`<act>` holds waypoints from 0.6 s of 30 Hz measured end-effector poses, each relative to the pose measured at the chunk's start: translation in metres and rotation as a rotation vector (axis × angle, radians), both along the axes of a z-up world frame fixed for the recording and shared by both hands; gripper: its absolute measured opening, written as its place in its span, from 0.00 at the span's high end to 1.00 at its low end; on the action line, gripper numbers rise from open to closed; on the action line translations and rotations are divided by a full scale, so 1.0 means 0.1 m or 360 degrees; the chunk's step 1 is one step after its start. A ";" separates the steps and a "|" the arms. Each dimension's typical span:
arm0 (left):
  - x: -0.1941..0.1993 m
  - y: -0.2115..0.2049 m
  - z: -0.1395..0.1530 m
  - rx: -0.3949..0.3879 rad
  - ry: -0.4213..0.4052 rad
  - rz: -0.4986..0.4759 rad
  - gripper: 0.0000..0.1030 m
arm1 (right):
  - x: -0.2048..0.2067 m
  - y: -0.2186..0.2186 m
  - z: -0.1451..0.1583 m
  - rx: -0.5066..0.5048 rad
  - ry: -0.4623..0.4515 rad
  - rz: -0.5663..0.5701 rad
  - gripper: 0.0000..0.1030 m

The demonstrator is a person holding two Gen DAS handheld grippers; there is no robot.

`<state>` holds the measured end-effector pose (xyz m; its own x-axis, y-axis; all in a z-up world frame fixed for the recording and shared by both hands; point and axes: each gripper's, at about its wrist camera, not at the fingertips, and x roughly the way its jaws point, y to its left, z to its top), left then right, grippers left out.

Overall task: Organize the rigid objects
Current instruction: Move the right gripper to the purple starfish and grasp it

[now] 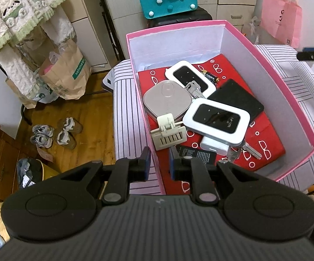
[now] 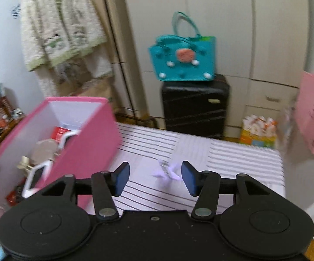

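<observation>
pink box (image 1: pixel 287 100): open, white inside, on striped bed | inside: two white Wi-Fi routers (image 1: pixel 216 122), grey square case (image 1: pixel 166 101), beige clip (image 1: pixel 168 133), keys (image 1: pixel 251 150), battery (image 1: pixel 210 76) | small purple clip (image 2: pixel 167 171): on bed beside box

My L wrist cam looks steeply down, close over the pink box (image 1: pixel 239 50). My R cam sits beside it, aimed shallower across the striped tabletop (image 2: pixel 233 163). Both share box, teal bag (image 2: pixel 184 63).

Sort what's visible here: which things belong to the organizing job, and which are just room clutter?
Job:
pink box
two Wi-Fi routers
grey square case
battery
keys
small purple item on the striped surface

Lying about:
teal bag
black suitcase
pink bag
shoes
</observation>
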<state>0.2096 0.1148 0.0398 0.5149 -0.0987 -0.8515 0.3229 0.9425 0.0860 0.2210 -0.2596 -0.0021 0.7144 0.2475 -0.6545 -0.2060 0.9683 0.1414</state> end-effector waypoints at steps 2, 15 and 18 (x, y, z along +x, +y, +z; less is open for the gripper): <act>0.00 0.01 0.00 -0.0011 -0.0001 0.0017 0.85 | -0.01 -0.06 -0.11 -0.0022 -0.0009 -0.0021 0.39; -0.02 0.00 0.01 -0.0007 -0.0024 0.0040 0.87 | 0.14 -0.06 -0.67 -0.0062 -0.0268 0.0062 0.23; -0.03 0.00 0.01 -0.0007 -0.0037 0.0049 0.88 | 0.25 0.02 -0.76 -0.0061 -0.0248 0.0119 0.19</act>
<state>0.2066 0.1149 0.0404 0.5373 -0.0861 -0.8390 0.2918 0.9523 0.0891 0.2461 -0.2580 -0.0780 0.7884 0.2808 -0.5474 -0.2943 0.9535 0.0653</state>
